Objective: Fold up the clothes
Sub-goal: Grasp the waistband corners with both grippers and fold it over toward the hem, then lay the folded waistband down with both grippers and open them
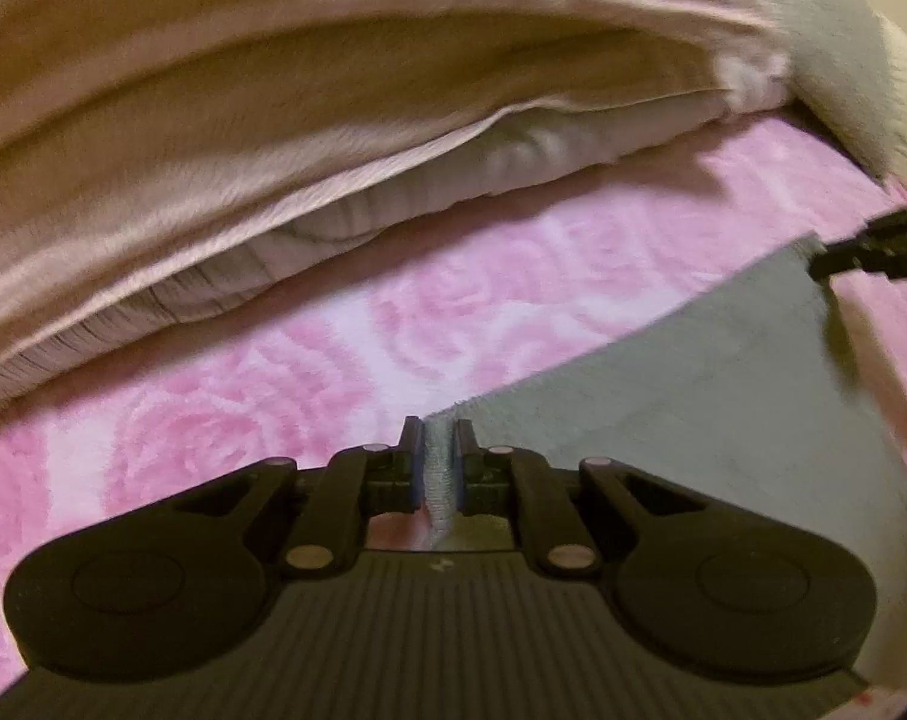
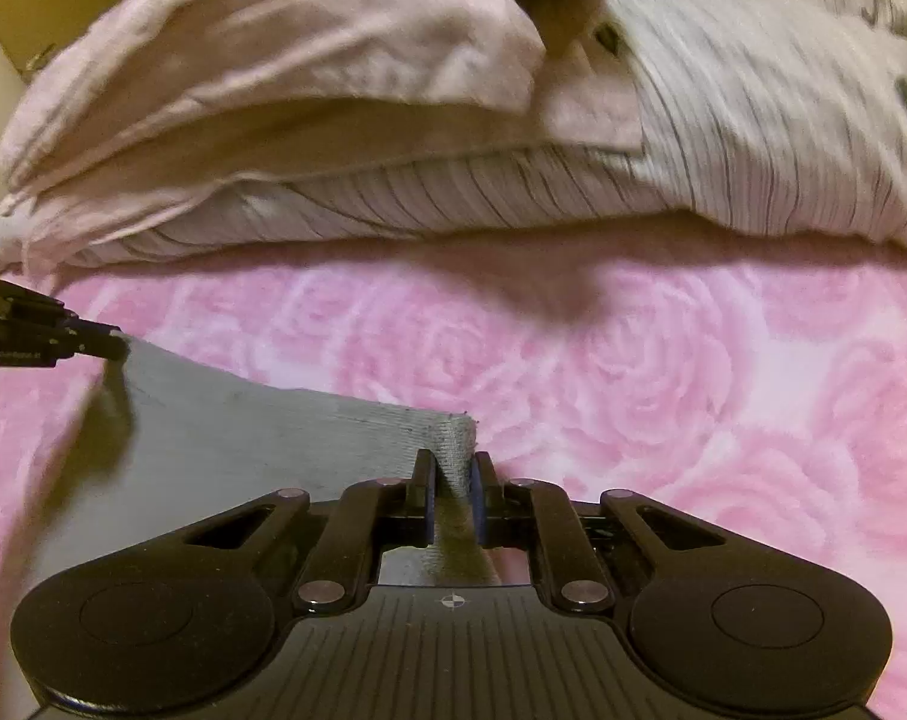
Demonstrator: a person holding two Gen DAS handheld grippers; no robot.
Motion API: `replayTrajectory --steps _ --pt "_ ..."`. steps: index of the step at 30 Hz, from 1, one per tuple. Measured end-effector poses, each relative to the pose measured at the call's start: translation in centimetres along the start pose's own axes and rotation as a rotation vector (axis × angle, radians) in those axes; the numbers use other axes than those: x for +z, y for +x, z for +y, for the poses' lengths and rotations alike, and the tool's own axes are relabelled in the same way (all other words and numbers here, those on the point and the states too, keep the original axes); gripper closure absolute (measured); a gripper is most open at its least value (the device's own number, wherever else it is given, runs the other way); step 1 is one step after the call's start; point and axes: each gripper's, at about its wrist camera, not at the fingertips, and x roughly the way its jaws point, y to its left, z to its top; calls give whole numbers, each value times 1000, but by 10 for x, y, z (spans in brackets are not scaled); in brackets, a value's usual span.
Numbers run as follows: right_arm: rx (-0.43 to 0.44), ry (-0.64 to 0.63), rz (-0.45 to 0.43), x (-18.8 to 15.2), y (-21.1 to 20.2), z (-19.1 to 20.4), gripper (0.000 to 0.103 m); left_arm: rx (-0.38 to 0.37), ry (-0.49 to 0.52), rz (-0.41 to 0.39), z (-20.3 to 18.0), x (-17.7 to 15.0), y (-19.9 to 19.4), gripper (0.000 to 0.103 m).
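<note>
Left tongs: pressed together on the left corner of the grey garment; a ridge of ribbed fabric stands bunched between the pads.
Right tongs: pressed together on the opposite corner of the same edge; fabric fills the gap between the pads.
Grey garment: lies on the pink rose-patterned bed cover, directly at and beneath both tongs, its far edge drawn into a line between the two grips.
Long axis: the held edge runs side to side, from one pair of tongs to the other; the body of the cloth trails back toward the person, below the cameras.
Governing relation: the edge spans the two tongs with a slight sag in the middle, seen in the right wrist view. Judged: the coming move depends on both hands travelling together so that this edge stays level and taut.
Nearer hand: neither; each holds its own corner. In each wrist view the other tongs show at the frame border, on the far end of the edge.
Clear space: open bed cover lies ahead of the held edge, between it and the bedding pile.
Pile ahead: pale pink cloth lies over striped bedding, well apart from the garment.
Containers: none visible in either view.
Risk, judged: uneven pull would skew the fold line.
</note>
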Motion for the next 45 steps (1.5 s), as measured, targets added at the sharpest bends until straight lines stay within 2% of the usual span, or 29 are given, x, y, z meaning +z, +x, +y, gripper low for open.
replayTrajectory --steps 4,7,13,17,20,22,25,28,30,33,35,37,39,42,43,45 --pt "-3 -44 -53 -9 -36 23 96 9 44 -62 -19 -13 -45 97" --pt "-2 -90 -88 -26 -69 42 97 10 66 -111 -37 -35 -84 97" --pt "4 -194 -189 -91 -149 84 97 22 95 -221 -79 -114 -173 98" --pt "5 -264 -219 -159 -203 120 97 30 124 -243 -116 -182 -226 98" --pt "-3 -294 -223 -218 -242 151 97 32 190 -242 -153 -241 -262 98" --pt "-12 -304 -211 -262 -265 173 97 20 199 -234 -175 -282 -280 98" --pt "-51 -357 -174 -328 -280 205 97 -13 216 -193 -201 -346 -286 98" --pt "-77 -367 -91 -389 -272 223 97 -32 225 -116 -219 -408 -274 97" --pt "-94 -374 -6 -421 -260 232 96 -39 183 -24 -224 -439 -260 97" --pt "-144 -346 97 -456 -250 244 92 -31 92 48 -222 -465 -254 96" --pt "-151 -264 104 -465 -253 246 76 -30 0 47 -216 -472 -259 95" --pt "-153 -172 89 -468 -257 248 62 -26 -121 54 -207 -474 -260 89" --pt "-182 -146 83 -468 -256 251 60 -16 -230 58 -200 -473 -260 88" --pt "-238 -292 103 -469 -248 267 60 24 -220 43 -204 -466 -257 88" --pt "-248 -348 108 -470 -246 271 60 14 -231 47 -205 -464 -254 87" --pt "-245 -411 108 -471 -240 273 60 -46 -338 72 -197 -462 -243 82"
